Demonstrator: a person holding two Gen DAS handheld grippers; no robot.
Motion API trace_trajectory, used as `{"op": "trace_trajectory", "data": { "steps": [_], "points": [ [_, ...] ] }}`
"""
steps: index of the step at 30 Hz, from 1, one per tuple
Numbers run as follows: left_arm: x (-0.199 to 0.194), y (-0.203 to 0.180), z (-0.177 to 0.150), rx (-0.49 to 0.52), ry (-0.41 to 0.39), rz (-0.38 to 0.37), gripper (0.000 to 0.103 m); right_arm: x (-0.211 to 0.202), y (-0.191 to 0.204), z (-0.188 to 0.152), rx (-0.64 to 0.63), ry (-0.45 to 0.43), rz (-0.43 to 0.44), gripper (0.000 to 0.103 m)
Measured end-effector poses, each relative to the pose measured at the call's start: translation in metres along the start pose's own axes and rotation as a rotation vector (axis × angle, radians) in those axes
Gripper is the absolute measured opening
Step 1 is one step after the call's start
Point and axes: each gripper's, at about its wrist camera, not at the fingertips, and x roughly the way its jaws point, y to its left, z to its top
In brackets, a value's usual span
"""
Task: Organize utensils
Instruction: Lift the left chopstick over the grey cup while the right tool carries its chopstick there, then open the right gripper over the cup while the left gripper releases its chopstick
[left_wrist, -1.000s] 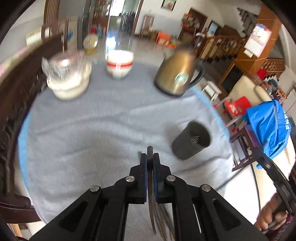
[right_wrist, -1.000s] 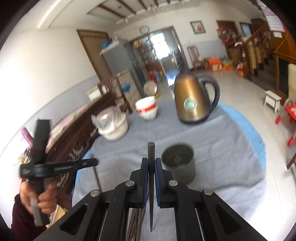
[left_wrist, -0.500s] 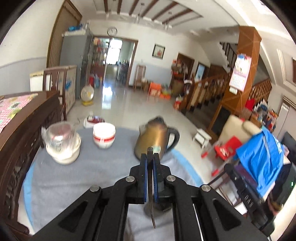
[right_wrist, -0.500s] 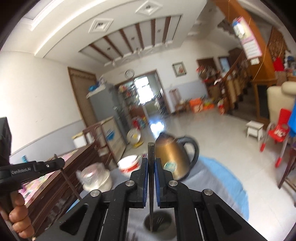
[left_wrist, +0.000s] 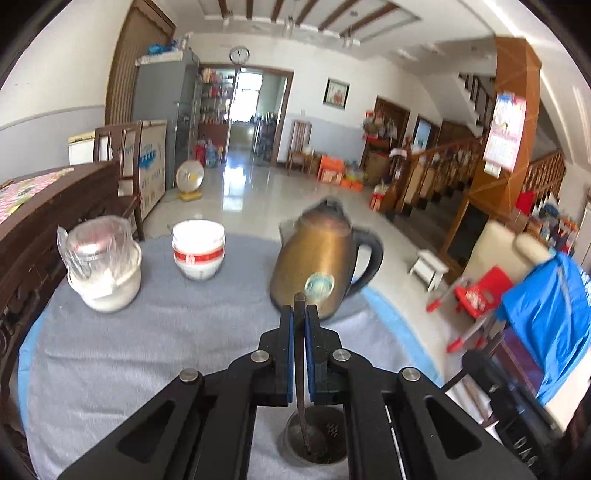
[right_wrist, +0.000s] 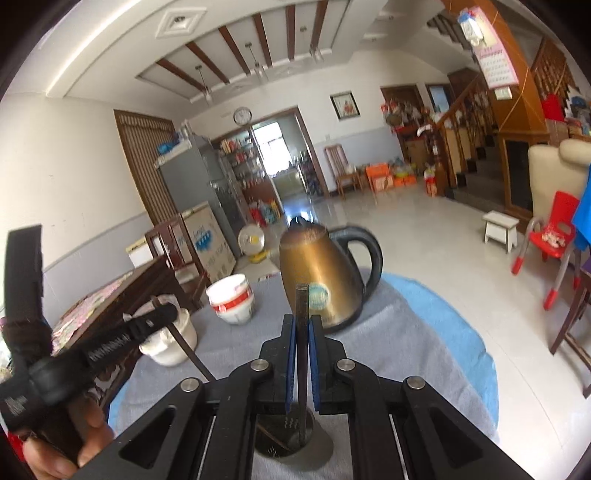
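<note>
Over the holder's (left_wrist: 314, 439) rim, each hand-held gripper (left_wrist: 299, 321) (right_wrist: 302, 325) pinches a chopstick (left_wrist: 300, 369) (right_wrist: 301, 350).

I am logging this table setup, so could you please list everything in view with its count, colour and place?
kettle: 1, bronze with black handle, far side of table
bowl stack: 1, white with red band, left of kettle
wrapped container: 1, white under clear plastic, far left
utensil holder: 1, dark, below both grippers
chopsticks: 2 visible, dark, one in each gripper, tips down into the holder
tablecloth: 1, grey with blue edge
left gripper: 1, black, jaws shut on a chopstick
right gripper: 1, black, jaws shut on a chopstick
</note>
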Motion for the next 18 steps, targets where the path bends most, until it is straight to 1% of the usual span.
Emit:
{"op": "trace_trajectory", "data": {
  "steps": [1, 4, 5, 6, 7, 8, 9, 10, 11, 12, 13, 15, 16, 18],
  "points": [
    [0.004, 0.001, -0.004, 0.005, 0.027, 0.006, 0.006, 0.000, -0.003, -0.003, 0.007, 0.018, 0.004, 0.011],
    [0.002, 0.005, -0.009, 0.006, 0.062, -0.004, 0.008, 0.002, -0.015, -0.009, 0.057, 0.062, 0.043, 0.011],
    [-0.002, 0.006, -0.010, 0.013, 0.070, -0.011, 0.011, 0.001, -0.018, -0.011, 0.076, 0.077, 0.065, 0.012],
    [-0.010, 0.007, -0.010, 0.023, 0.072, -0.016, 0.019, 0.000, -0.020, -0.014, 0.090, 0.087, 0.077, 0.013],
    [-0.016, 0.010, -0.011, 0.030, 0.067, -0.016, 0.026, -0.001, -0.023, -0.016, 0.103, 0.092, 0.088, 0.020],
    [-0.024, 0.013, -0.013, 0.035, 0.058, -0.014, 0.038, -0.004, -0.026, -0.017, 0.116, 0.091, 0.098, 0.026],
    [-0.033, 0.017, -0.016, 0.037, 0.045, -0.012, 0.044, -0.009, -0.028, -0.019, 0.132, 0.083, 0.108, 0.038],
    [-0.042, 0.021, -0.017, 0.037, 0.036, -0.011, 0.045, -0.016, -0.030, -0.021, 0.150, 0.070, 0.118, 0.059],
    [-0.054, 0.028, -0.022, 0.040, 0.030, -0.007, 0.046, -0.021, -0.030, -0.024, 0.164, 0.052, 0.127, 0.068],
    [-0.064, 0.034, -0.024, 0.044, 0.029, 0.004, 0.048, -0.031, -0.033, -0.027, 0.179, 0.020, 0.138, 0.071],
    [-0.068, 0.039, -0.026, 0.046, 0.030, 0.017, 0.049, -0.041, -0.034, -0.028, 0.180, -0.005, 0.144, 0.071],
    [-0.083, 0.055, -0.040, 0.048, 0.039, 0.056, 0.051, -0.058, -0.033, -0.030, 0.176, -0.026, 0.142, 0.068],
    [-0.088, 0.061, -0.048, 0.054, 0.048, 0.075, 0.051, -0.067, -0.034, -0.034, 0.182, -0.037, 0.149, 0.057],
    [-0.098, 0.076, -0.068, 0.067, 0.071, 0.134, 0.051, -0.080, -0.033, -0.040, 0.178, -0.035, 0.158, 0.043]
  ]
}}
